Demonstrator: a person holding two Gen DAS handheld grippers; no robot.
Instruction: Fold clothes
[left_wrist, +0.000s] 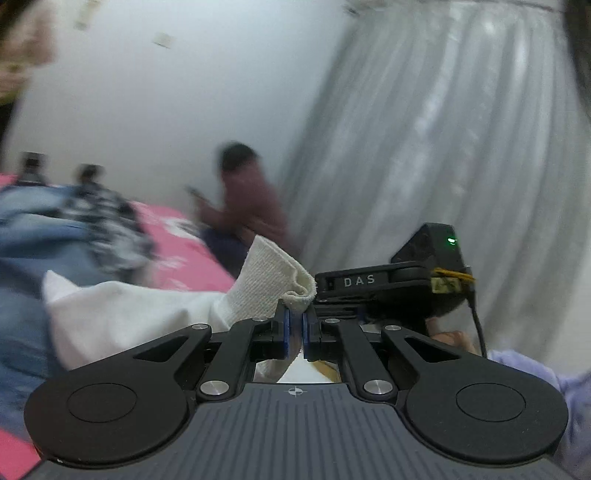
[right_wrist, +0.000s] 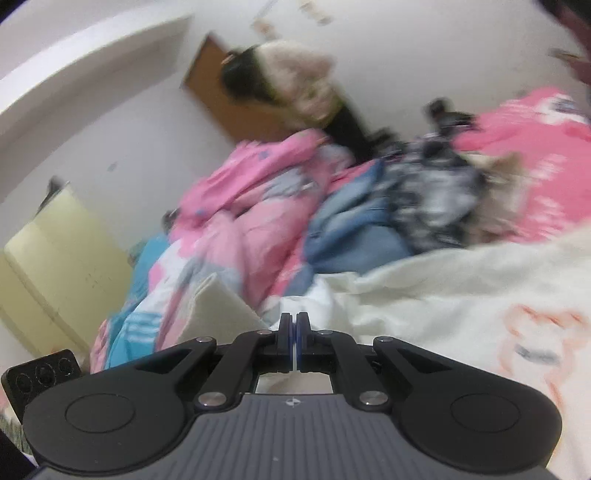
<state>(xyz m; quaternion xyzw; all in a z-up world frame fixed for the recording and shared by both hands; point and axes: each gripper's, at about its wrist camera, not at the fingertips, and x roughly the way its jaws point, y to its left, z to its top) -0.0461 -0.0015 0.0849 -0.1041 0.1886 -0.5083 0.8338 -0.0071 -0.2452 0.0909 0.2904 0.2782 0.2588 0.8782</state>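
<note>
A white garment (left_wrist: 122, 317) trails to the left of my left gripper (left_wrist: 295, 321), which is shut on its ribbed cuff (left_wrist: 269, 273); the cuff stands up above the blue pads (left_wrist: 284, 325). In the right wrist view the same white garment (right_wrist: 424, 302), with a pale orange print (right_wrist: 535, 339), lies spread under and to the right of my right gripper (right_wrist: 294, 328). Its jaws are pressed together. White cloth reaches the tips, but whether any is pinched I cannot tell. A ribbed white piece (right_wrist: 221, 306) sits just left of them. The right gripper's body (left_wrist: 391, 288) shows beside the left one.
A pile of pink (right_wrist: 251, 206), denim-blue (right_wrist: 354, 229) and black-and-white clothes (right_wrist: 432, 195) lies on a pink bed sheet (left_wrist: 184, 243). One person in a maroon top (left_wrist: 247, 199) sits by a grey curtain (left_wrist: 443, 147); another person (right_wrist: 295, 85) stands by a brown door. A pale yellow cabinet (right_wrist: 62, 266) is at the left.
</note>
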